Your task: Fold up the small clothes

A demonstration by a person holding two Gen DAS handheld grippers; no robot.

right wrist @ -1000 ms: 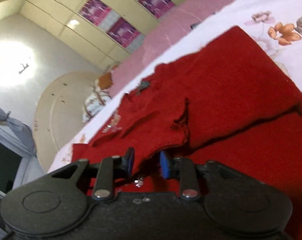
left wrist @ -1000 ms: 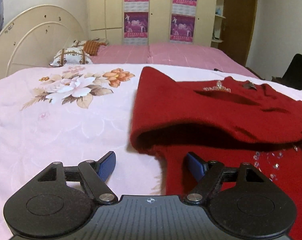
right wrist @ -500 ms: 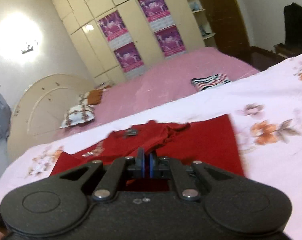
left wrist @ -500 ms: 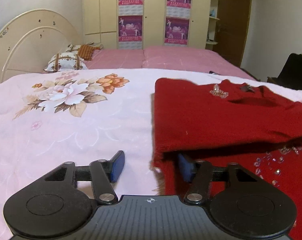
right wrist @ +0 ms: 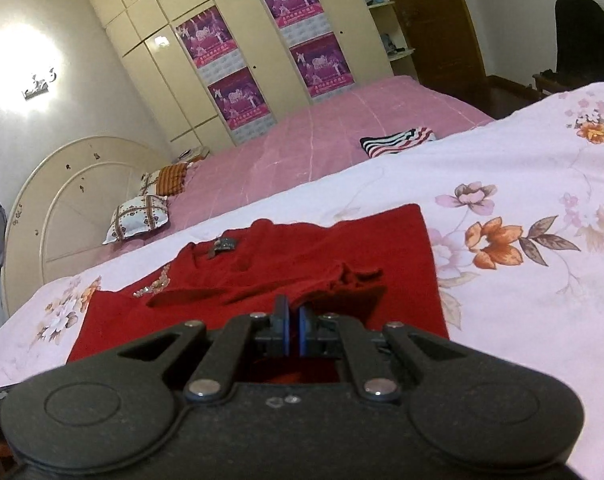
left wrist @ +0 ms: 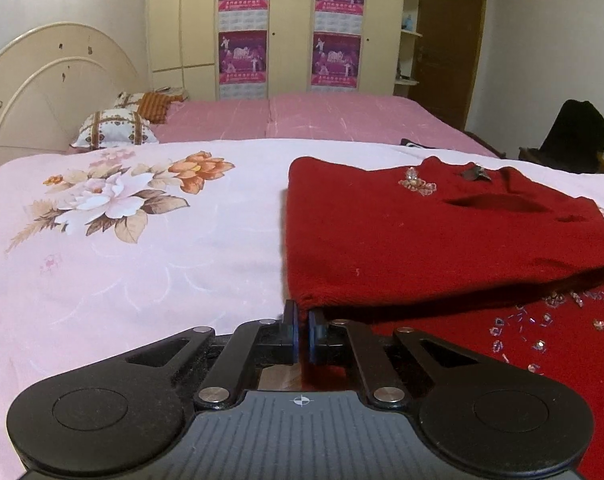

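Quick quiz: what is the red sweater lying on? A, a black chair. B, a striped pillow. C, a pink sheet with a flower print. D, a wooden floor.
C: the red sweater is spread on the pink sheet, whose printed flowers show beside it.

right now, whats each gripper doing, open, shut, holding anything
Left gripper: shut on the near corner of the red sweater.
Right gripper: shut on the sweater's folded edge.
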